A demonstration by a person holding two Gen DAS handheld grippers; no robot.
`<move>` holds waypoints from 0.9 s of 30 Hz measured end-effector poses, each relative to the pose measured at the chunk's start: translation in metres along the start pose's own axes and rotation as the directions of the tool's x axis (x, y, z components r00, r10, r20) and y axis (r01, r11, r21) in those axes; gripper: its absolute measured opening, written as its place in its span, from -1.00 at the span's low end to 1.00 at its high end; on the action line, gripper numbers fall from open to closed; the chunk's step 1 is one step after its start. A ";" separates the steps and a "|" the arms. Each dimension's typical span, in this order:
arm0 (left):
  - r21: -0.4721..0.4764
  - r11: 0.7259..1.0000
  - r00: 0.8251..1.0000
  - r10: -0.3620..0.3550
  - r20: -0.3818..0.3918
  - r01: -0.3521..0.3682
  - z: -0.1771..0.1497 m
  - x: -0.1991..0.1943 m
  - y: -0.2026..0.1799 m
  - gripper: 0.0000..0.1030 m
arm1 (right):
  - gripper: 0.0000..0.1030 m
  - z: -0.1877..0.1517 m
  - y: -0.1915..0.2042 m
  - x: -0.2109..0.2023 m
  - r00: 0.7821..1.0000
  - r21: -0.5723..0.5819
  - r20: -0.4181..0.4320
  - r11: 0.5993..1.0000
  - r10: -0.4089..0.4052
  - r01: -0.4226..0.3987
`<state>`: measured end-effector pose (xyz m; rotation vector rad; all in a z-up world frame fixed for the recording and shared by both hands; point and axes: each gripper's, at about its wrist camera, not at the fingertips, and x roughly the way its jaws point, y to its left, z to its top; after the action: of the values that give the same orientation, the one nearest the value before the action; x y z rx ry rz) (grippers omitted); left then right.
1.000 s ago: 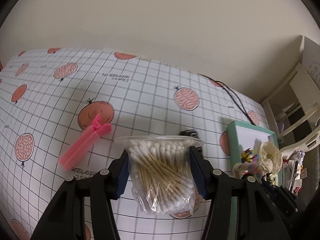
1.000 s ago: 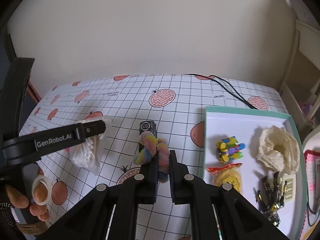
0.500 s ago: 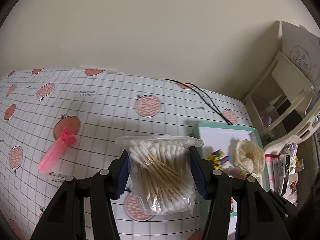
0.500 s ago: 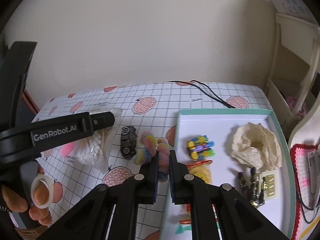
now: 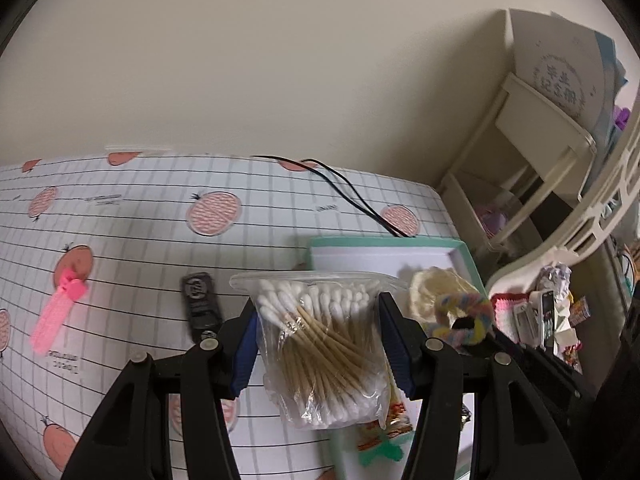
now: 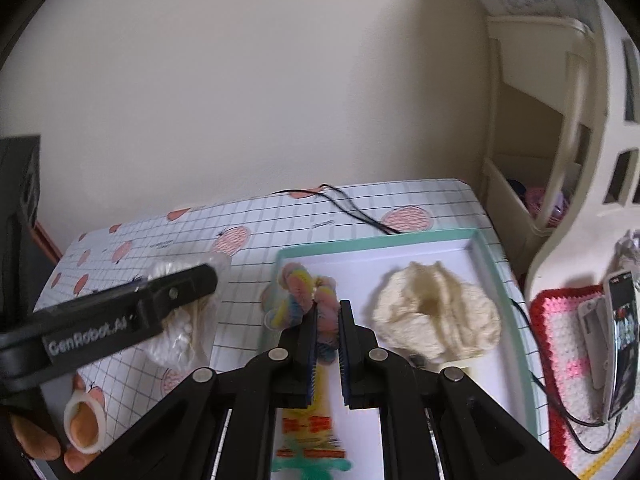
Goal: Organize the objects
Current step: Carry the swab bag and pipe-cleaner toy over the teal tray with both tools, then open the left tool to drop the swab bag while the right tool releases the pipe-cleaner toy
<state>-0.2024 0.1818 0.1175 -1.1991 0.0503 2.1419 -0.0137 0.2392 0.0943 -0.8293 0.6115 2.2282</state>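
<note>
Clear zip bag of wooden cotton swabs clamped in left tool, carried above teal-rimmed white tray edge. Right tool pinches pastel rainbow scrunchie over tray. Step: transport. Next, probably: lower both into bare tray space, release.

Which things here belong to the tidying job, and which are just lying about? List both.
In the job: bag of cotton swabs in left gripper; rainbow scrunchie in right gripper; teal tray; cream scrunchie; pink clip; black toy car.

Lying about: black cable; phone; crochet mat; white shelf.
</note>
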 end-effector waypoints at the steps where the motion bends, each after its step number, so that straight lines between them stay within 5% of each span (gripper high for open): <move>1: 0.005 1.000 1.000 -0.004 -0.002 0.004 0.000 0.001 -0.003 0.11 | -0.81 0.000 -0.006 0.001 1.000 0.013 -0.001 1.000 -0.005 0.005; 11: 0.029 0.998 0.998 -0.052 -0.044 0.053 -0.011 0.023 -0.026 0.00 | -0.81 -0.006 -0.047 0.013 0.998 0.091 -0.034 0.995 -0.048 0.051; 27: 0.062 0.998 0.996 0.003 -0.089 0.002 -0.019 0.038 -0.031 -0.01 | -0.80 -0.021 -0.075 0.033 0.992 0.145 -0.103 0.985 -0.078 0.093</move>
<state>-0.1837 0.2194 0.0856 -1.2577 0.1543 2.0714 0.0300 0.2905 0.0428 -0.8743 0.7652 2.0466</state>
